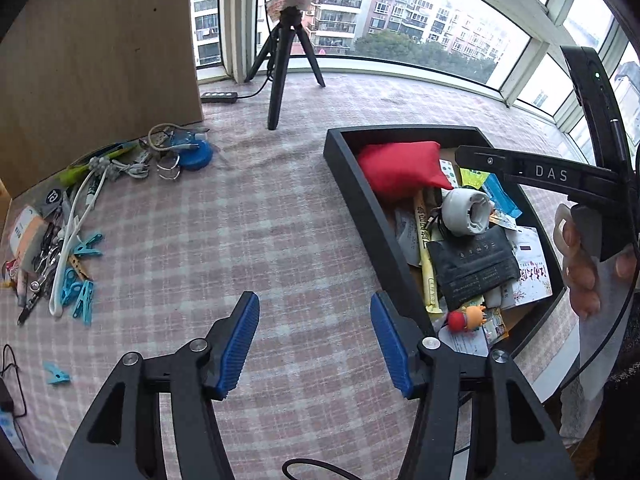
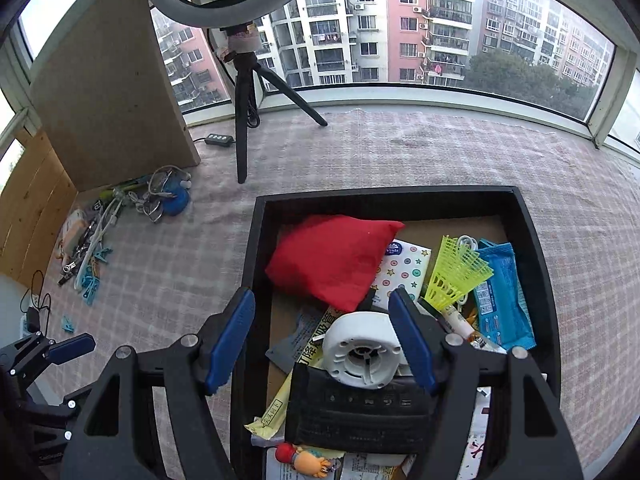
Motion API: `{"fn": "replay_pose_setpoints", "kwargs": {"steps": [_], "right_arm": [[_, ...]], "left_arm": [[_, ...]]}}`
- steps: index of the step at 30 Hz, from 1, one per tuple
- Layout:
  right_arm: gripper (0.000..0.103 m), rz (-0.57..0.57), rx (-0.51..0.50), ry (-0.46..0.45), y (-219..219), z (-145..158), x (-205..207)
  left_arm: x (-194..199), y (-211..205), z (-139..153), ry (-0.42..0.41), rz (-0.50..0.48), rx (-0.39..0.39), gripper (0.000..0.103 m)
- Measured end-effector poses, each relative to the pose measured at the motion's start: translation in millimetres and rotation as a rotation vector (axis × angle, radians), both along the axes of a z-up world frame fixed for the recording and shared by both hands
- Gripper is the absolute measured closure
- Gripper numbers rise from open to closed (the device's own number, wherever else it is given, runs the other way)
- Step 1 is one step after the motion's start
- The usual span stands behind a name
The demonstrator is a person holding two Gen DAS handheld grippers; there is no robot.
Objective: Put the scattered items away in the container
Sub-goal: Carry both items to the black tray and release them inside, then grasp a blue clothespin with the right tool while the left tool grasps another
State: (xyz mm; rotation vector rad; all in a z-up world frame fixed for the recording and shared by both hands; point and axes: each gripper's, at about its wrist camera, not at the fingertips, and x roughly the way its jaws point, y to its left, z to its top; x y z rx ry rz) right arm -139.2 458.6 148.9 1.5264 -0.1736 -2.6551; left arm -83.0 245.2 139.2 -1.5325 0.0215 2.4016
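The right gripper (image 2: 322,342) hangs above the black tray (image 2: 536,248), jaws spread wide and empty; directly below its blue pads sits a white round fan (image 2: 362,354) on a black face mask (image 2: 352,416), with the red cushion (image 2: 332,258) ahead. The left gripper (image 1: 314,344) is also wide and empty over the checked cloth (image 1: 256,216), the tray's wall at its right pad. Blue clothes pegs (image 1: 80,280) and cables lie scattered well off to its left
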Motion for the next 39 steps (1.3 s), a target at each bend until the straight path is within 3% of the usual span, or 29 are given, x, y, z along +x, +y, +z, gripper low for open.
{"fn": "replay_pose_setpoints", "kwargs": {"steps": [11,19,24,28,32,39], "right_arm": [[0.035,0.193,0.014,-0.038,-121,-5,-12],[0.035,0.288,-0.009,-0.094,-224,-17,-9],[0.035,0.301,-0.012,-0.165,-291,-36,-14],[0.037,0.295,-0.019,-0.233,-340,-56,-26],[0.049,0.247,-0.020,-0.296,-374,-73,-41],[0.049,0.143,-0.012,-0.362,-401,-95,-61]], "left_arm": [[17,-130,-12,0.000,0.196,-0.042,0.049],[27,-241,-39,-0.055,0.244,-0.100,0.052],[25,-286,-52,-0.053,0.151,-0.194,0.054],[18,-303,-66,-0.068,0.025,-0.219,0.058],[14,-304,-77,-0.076,-0.114,-0.251,0.058],[12,-297,-88,-0.069,-0.321,-0.274,0.058]]}}
